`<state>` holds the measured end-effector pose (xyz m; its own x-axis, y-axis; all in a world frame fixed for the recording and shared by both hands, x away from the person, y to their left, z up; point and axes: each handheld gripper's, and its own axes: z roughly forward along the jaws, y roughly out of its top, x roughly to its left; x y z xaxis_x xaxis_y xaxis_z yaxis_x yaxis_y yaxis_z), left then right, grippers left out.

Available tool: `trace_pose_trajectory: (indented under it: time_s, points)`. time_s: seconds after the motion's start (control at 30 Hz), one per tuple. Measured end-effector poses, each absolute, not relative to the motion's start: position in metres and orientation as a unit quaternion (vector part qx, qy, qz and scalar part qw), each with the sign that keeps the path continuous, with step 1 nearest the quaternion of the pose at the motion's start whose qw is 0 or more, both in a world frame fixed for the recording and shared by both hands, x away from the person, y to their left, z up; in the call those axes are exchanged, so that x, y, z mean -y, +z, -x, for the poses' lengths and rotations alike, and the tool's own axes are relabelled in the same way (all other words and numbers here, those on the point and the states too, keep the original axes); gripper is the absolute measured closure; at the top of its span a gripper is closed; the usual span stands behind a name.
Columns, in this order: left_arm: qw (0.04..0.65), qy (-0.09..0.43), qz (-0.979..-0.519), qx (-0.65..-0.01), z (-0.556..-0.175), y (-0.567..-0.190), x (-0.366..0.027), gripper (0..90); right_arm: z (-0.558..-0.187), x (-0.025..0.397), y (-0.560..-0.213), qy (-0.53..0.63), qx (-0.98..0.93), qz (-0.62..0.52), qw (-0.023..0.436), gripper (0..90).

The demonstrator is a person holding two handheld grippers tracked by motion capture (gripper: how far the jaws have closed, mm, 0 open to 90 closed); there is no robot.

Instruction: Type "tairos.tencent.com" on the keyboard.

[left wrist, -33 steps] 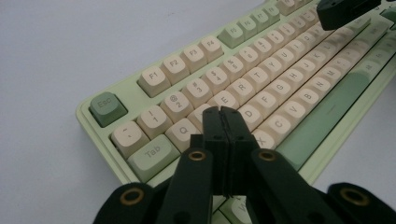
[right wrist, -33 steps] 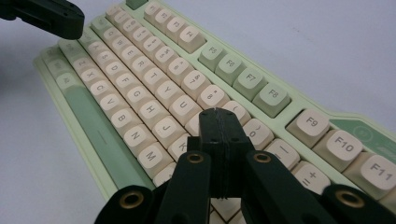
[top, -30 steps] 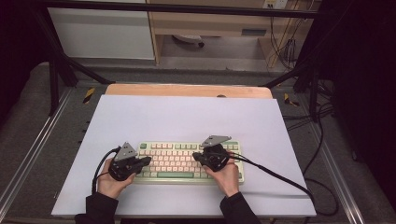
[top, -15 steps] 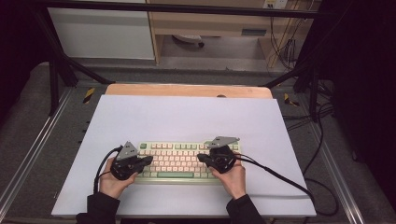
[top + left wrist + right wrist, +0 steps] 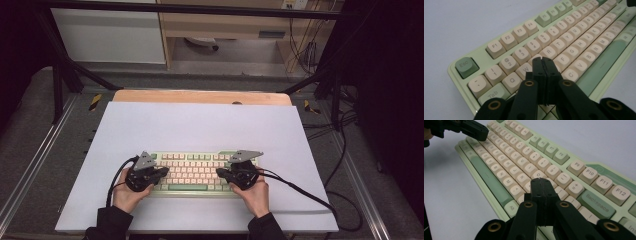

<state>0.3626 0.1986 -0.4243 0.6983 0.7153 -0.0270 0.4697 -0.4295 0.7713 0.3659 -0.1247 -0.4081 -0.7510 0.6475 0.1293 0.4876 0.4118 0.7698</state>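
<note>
Keyboard (image 5: 192, 172) work is what is going on, and the board is lying near the front edge of the white table (image 5: 200, 125), its long axis running from nine o'clock to three o'clock in front of the person.

At the nine o'clock end, the left gripper (image 5: 161, 171) is hanging over the first letter columns. In the left gripper view its jaws are pressed flat together with nothing between them, and the closed tip (image 5: 543, 60) is sitting just above the E key (image 5: 535, 58), with W (image 5: 524, 69) at about eight o'clock from it and R (image 5: 548, 51) at about one o'clock.

At the three o'clock end, the right gripper (image 5: 223, 173) is poised over the last letter columns. Its jaws are likewise clamped on nothing, the tip (image 5: 539, 180) hovering between O (image 5: 538, 174) and the key beneath it (the label there is hidden by the jaws), with Backspace (image 5: 596, 202) lying at about four o'clock.

Each gripper is nearer its own half, so I judge any key left of centre is falling to the left one. Whether either tip is actually touching a keycap, I cannot tell.
</note>
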Motion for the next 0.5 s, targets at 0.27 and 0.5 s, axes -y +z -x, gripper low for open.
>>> trace_pose_trajectory:
  time_s: [0.27,0.5]
  points:
    - [0.394,0.153,-0.833,-0.356,-0.3639,-0.4266,-0.1966,89.0,-0.3613,0.1277,-0.4124,0.423,-0.835,-0.341,0.088,90.0]
    - [0.392,0.153,-0.834,-0.355,-0.3642,-0.4281,-0.1965,89.3,-0.3600,0.1264,-0.4143,0.424,-0.836,-0.338,0.087,90.0]
